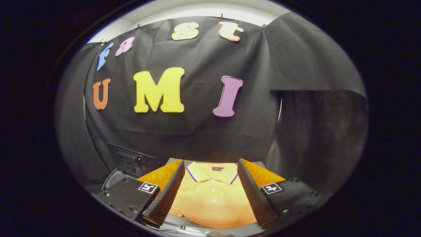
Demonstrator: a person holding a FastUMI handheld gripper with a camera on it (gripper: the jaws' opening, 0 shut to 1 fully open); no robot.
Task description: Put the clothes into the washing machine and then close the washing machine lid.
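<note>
orange polo shirt (212, 200) lies flat between wide-spread fingers (210, 192), nothing gripped.

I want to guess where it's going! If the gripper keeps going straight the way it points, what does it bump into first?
Probably the orange polo shirt, lying flat between the open fingers of the gripper. If the line runs above the shirt, it would meet the black cloth wall behind it. The depth is hard to judge here.

I see black cloth (210, 131) draped across the booth's back and side (creased in places), with a pale wall (204, 9) above it.
</note>
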